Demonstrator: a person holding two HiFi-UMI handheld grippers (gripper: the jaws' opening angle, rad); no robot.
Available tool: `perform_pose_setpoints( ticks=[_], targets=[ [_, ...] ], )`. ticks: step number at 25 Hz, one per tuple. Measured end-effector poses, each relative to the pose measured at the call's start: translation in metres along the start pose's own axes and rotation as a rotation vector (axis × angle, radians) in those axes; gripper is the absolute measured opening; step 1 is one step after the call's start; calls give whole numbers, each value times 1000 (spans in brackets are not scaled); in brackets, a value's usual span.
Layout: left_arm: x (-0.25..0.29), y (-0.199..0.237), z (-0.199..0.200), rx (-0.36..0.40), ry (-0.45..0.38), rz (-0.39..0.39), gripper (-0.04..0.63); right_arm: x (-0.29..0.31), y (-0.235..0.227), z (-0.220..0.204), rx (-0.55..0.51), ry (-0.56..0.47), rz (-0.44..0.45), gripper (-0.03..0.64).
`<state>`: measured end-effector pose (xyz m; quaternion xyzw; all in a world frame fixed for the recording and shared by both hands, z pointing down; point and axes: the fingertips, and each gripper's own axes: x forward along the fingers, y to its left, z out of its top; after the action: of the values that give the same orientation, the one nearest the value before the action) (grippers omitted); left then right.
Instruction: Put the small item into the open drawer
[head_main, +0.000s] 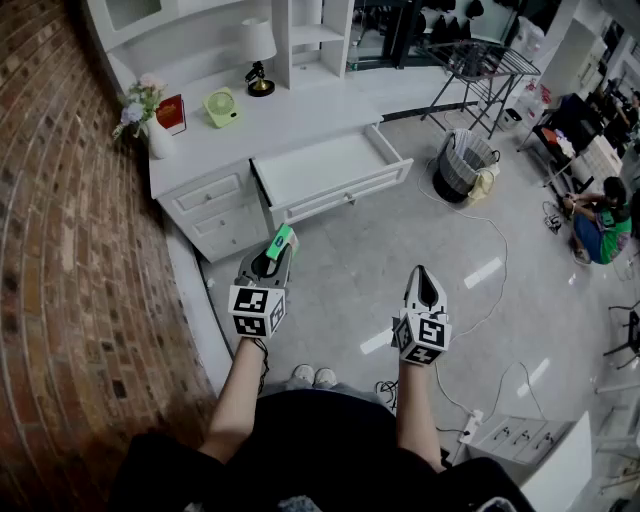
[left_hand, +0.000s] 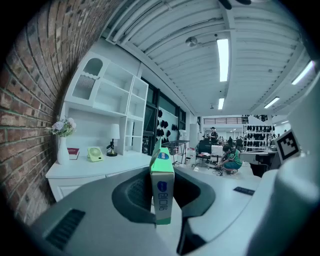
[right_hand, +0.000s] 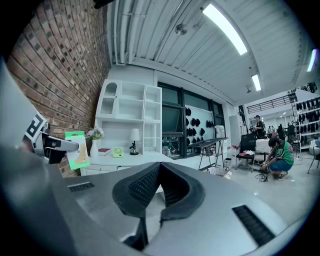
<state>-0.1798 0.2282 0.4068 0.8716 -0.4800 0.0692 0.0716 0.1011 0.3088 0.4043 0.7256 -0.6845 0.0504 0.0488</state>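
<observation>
One small green-and-white box (left_hand: 163, 192) is standing upright between the jaws of my left hand-held gripper (head_main: 277, 252). The jaws are pinching it across its thin sides, barely apart, and much of the box is poking out past the tips. My right hand-held gripper (head_main: 422, 275) is hanging beside it with its jaws closed together, carrying nothing. Both are hovering over the floor (head_main: 340, 270), well apart from the open drawer (head_main: 322, 170), which is sticking out of the white desk below the tabletop (head_main: 290, 118) and looking bare inside. So the box is up in the air in the left grip, not in the drawer yet. I'm judging this as the carry stage.

Risks I'm flagging:
- **Slipping grip:** the jaws are catching only the near end of a tall, light carton, so a quick swing could be twisting it in the jaws and letting it slip out on the way.
- **Clipping the drawer:** coming in low, the box could be hitting the drawer's front panel and getting knocked loose.
- **Bad release:** letting go too high or too near the rim could be sending it over the edge onto the floor.
- **Cables:** cables (head_main: 505, 255) are trailing across the floor off to the right, so straying that way is risking a snag.
</observation>
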Motion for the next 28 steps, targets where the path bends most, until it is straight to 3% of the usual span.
perform_pose_setpoints(
  ticks=[28],
  targets=[
    [28,13,-1,3,-1,-69,86,14,12,-1,52,-12,-44,2]
  ],
)
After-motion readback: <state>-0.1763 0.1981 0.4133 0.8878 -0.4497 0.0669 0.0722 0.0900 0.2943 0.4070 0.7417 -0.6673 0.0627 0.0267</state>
